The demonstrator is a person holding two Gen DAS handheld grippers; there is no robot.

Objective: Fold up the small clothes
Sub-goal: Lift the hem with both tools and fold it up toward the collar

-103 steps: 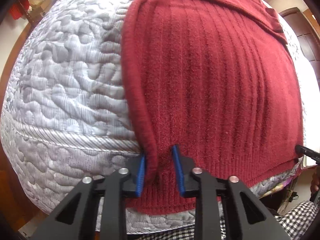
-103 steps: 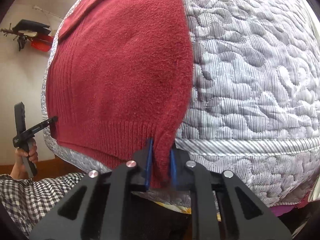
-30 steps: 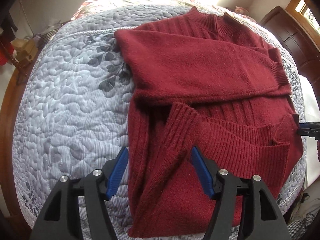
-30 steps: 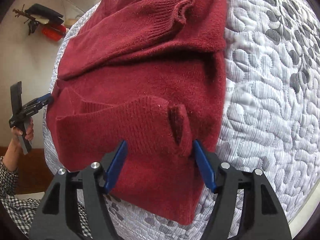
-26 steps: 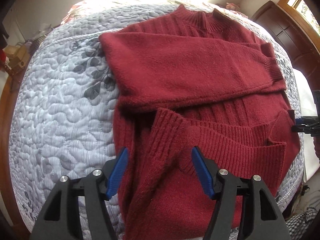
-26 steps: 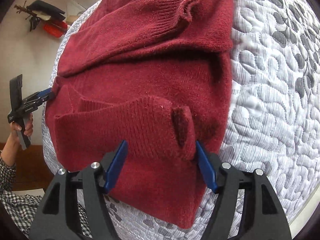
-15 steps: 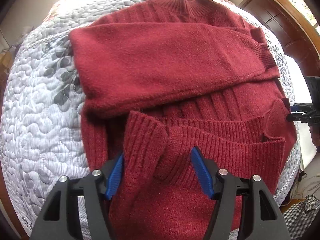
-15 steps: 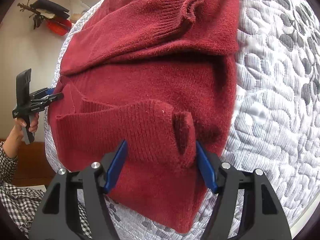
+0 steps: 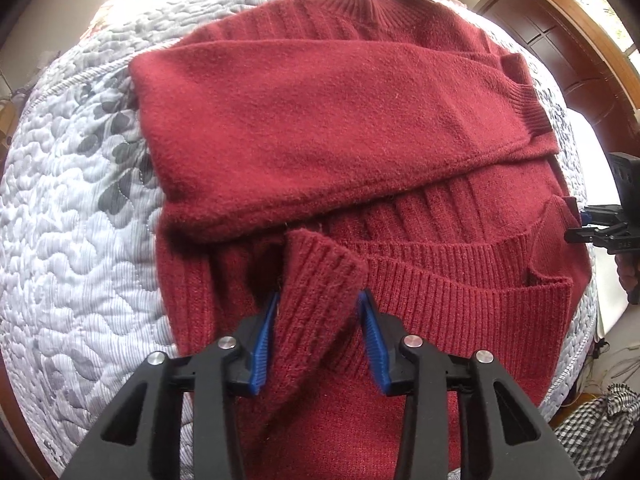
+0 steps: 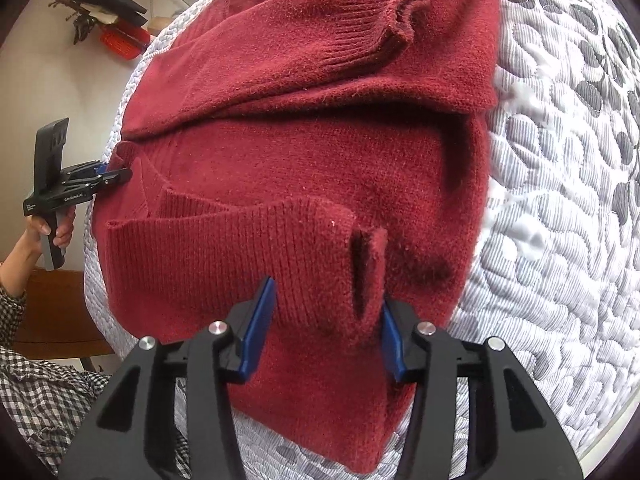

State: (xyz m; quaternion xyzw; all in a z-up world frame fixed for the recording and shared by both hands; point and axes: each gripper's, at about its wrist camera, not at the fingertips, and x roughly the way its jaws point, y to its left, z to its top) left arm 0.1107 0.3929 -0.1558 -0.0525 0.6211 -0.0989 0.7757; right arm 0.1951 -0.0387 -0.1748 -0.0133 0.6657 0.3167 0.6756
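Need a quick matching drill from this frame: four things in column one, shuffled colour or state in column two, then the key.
Column 1:
1. sweater
2. quilt
3. left gripper
4. sleeve

Column 2:
A. grey-white, stitched pattern
B. black-and-white check
C. dark red, hem folded up
D. open, blue pads either side of the ribbed hem

Pairs: 1-C, 2-A, 3-D, 4-B

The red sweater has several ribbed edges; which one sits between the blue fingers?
The ribbed hem, folded up over the red sweater. Its corner stands between the fingers. The ribbed collar and sleeve cuff lie farther up.
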